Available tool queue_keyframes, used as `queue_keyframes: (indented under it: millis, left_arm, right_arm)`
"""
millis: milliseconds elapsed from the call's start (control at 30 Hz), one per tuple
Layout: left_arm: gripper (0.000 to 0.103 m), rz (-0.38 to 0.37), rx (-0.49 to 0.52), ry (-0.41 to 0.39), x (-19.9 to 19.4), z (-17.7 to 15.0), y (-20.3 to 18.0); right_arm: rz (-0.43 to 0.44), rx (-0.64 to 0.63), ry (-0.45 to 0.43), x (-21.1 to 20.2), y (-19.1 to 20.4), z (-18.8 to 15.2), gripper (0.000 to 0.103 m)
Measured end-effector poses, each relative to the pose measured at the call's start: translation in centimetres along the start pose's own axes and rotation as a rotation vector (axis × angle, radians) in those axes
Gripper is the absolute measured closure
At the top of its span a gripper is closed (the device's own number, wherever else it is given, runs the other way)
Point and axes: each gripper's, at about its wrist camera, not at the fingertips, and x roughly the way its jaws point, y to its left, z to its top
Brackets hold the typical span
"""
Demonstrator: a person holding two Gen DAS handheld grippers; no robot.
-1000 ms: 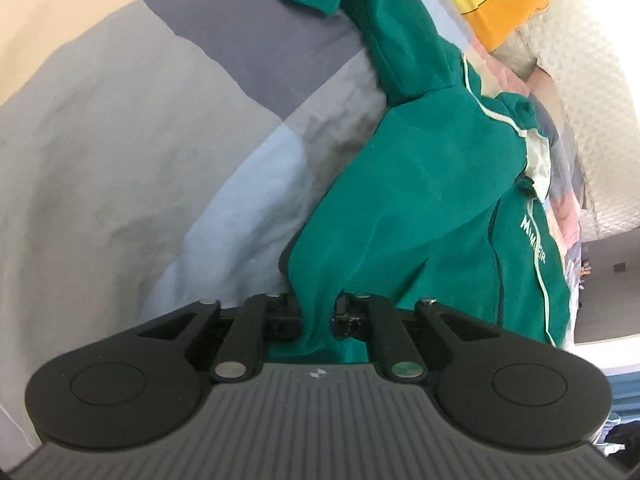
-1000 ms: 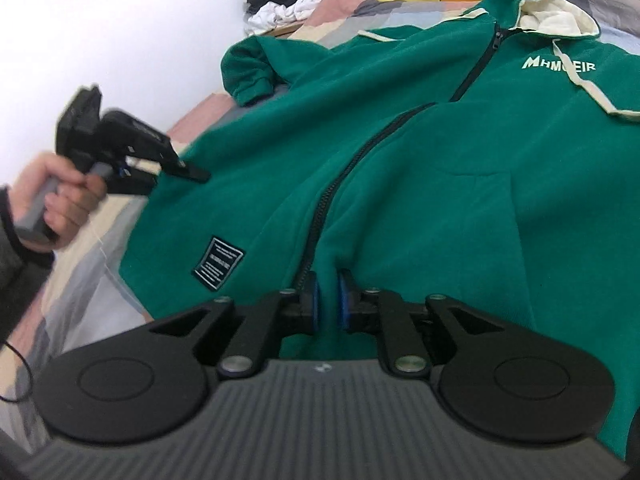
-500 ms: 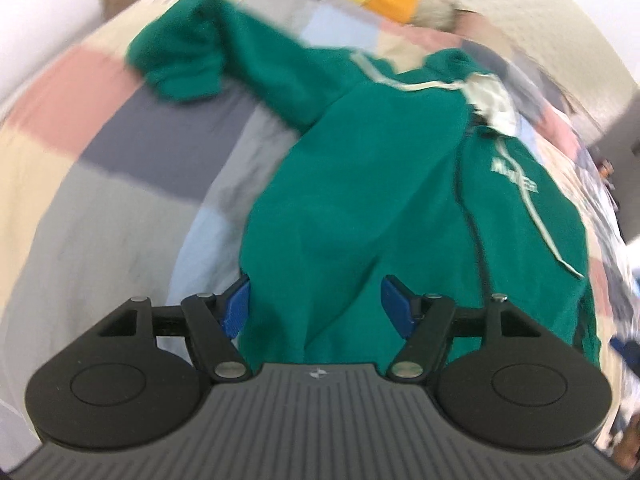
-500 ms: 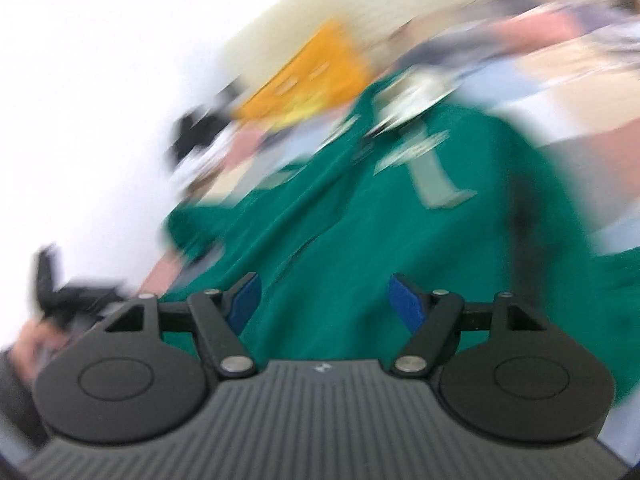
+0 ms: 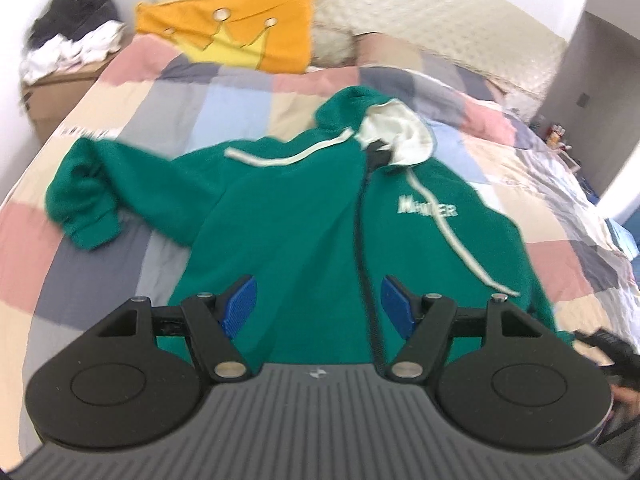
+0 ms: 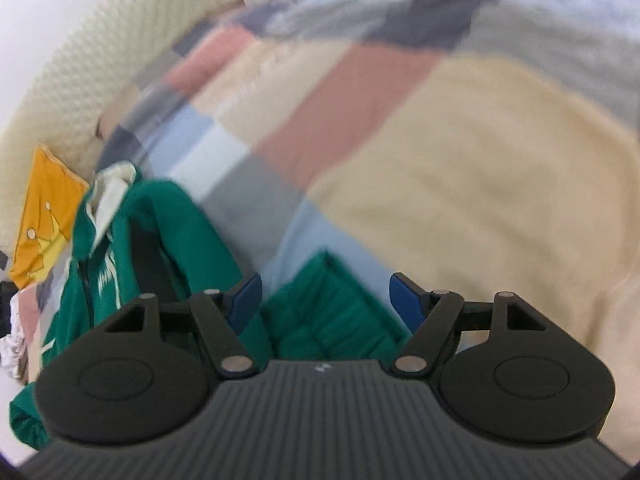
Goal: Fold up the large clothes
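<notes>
A green zip hoodie (image 5: 304, 216) with a cream-lined hood and white chest lettering lies front up on the patchwork bedspread (image 5: 120, 112). Its left sleeve (image 5: 84, 200) stretches out to the left. My left gripper (image 5: 318, 306) hovers open above the hoodie's lower body, with nothing between its blue pads. In the right wrist view the hoodie (image 6: 120, 248) lies at the left and its right sleeve's ribbed cuff (image 6: 332, 312) lies below my right gripper (image 6: 326, 300), which stands open over it without pressing on it.
An orange crown cushion (image 5: 240, 36) leans on the quilted headboard (image 5: 420, 16). A heap of dark and white clothes (image 5: 68, 44) sits on a cardboard box at the bed's far left corner. The other gripper's dark tip (image 5: 612, 348) shows at the left wrist view's right edge.
Both grippers let go of the hoodie's hem and opened. The left one rose and drew back so the whole hoodie shows. The right one swung away to the right sleeve's cuff.
</notes>
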Motion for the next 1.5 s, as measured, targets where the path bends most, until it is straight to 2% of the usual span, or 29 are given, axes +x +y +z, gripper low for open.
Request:
queue_keyframes:
  millis: [100, 367, 467, 633, 700, 767, 833, 933, 1033, 1200, 1367, 1500]
  left_arm:
    - [0.03, -0.032, 0.034, -0.022, -0.9, 1.9, -2.9]
    - [0.03, -0.102, 0.133, -0.026, -1.5, 6.0, -11.4]
    - [0.03, -0.108, 0.142, -0.023, -1.5, 7.5, -14.3]
    - [0.03, -0.159, 0.144, -0.041, -1.6, 9.5, -18.4]
    - [0.03, -0.176, 0.14, -0.059, -1.3, 9.6, -19.8]
    - [0.03, -0.18, 0.155, -0.079, -0.7, 9.1, -21.1]
    - [0.03, -0.218, 0.152, -0.087, 0.2, 7.8, -22.0]
    - [0.03, -0.267, 0.14, -0.081, 2.3, 4.6, -22.4]
    - [0.03, -0.258, 0.146, -0.081, 4.7, 0.7, -22.1]
    - [0.03, -0.229, 0.109, -0.067, 8.4, -4.0, -19.1]
    - [0.03, -0.196, 0.05, -0.051, 10.8, -4.9, -15.3]
    - [0.03, -0.162, 0.036, -0.076, 11.7, -5.0, -13.3]
  right_arm:
    - [-0.028, 0.036, 0.025, 0.9, -0.5, -0.3, 0.03]
    - [0.058, 0.119, 0.085, 1.3, -1.7, 0.0, 0.029]
    - [0.065, 0.133, 0.095, 1.1, -1.8, 0.0, 0.029]
    - [0.069, 0.114, 0.119, 1.6, -1.0, -0.2, 0.032]
    - [0.081, 0.085, 0.129, 1.5, -0.7, -0.3, 0.036]
    - [0.128, 0.124, 0.147, 1.5, -1.3, -0.3, 0.04]
    - [0.143, 0.128, 0.153, 1.6, -1.2, -0.4, 0.044]
    - [0.168, 0.061, 0.165, 1.7, 0.1, -0.8, 0.05]
    - [0.164, 0.054, 0.156, 1.6, 0.0, -0.7, 0.059]
    - [0.129, 0.012, 0.119, 1.1, 0.6, 0.1, 0.068]
    - [0.141, -0.03, 0.045, -0.2, 2.3, 3.4, 0.074]
    - [0.123, -0.11, -0.054, -1.6, 4.2, 8.6, 0.077]
